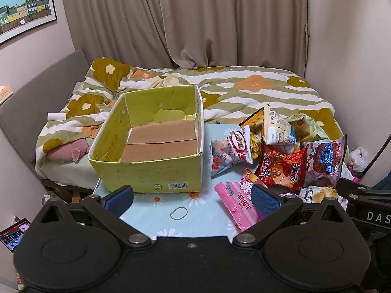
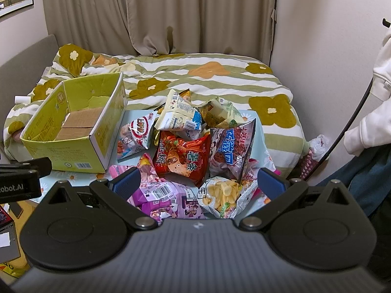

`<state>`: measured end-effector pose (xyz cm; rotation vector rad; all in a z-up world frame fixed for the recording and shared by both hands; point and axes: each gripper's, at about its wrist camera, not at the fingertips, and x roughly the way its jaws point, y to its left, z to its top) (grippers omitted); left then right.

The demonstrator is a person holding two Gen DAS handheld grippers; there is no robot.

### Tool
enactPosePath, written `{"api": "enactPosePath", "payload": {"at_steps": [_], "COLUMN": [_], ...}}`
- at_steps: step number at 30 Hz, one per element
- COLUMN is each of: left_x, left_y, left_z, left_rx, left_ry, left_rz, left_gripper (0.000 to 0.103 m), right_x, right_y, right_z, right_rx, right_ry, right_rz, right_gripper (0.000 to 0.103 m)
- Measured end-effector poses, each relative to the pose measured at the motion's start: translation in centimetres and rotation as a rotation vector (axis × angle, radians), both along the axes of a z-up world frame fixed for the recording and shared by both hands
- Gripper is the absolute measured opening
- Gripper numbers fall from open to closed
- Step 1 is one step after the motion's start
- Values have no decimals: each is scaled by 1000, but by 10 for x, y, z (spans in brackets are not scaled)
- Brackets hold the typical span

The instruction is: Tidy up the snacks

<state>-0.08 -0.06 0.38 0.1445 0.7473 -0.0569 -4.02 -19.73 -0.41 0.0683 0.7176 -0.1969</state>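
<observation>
Where curtains (image 1: pixel 220 19) back a quilted bed (image 1: pixel 244 90), flowered table (image 1: pixel 151 210), both jaws wide.

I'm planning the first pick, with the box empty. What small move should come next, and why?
Probably lower the open right gripper onto the chip bag just below it: it lies on top at the pile's near edge, and the green box holds nothing.

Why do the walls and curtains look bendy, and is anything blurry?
Left wrist view: the fisheye lens bows the framed picture and walls near the edges, while the green box looks sharp. Right wrist view: the curtain curves the same way, the snack bags are crisp, light is soft, corners go dark.
</observation>
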Motion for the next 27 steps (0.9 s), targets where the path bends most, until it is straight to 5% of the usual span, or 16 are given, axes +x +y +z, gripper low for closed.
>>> {"api": "enactPosePath", "payload": {"at_steps": [27], "left_x": [3], "left_y": [0], "left_z": [1], "left_rx": [8], "left_ry": [-4], "left_rz": [12], "left_gripper": [103], "right_x": [3], "right_y": [1], "right_z": [0], "right_rx": [-1], "right_ry": [-1], "right_rz": [-1], "right_gripper": [103]}}
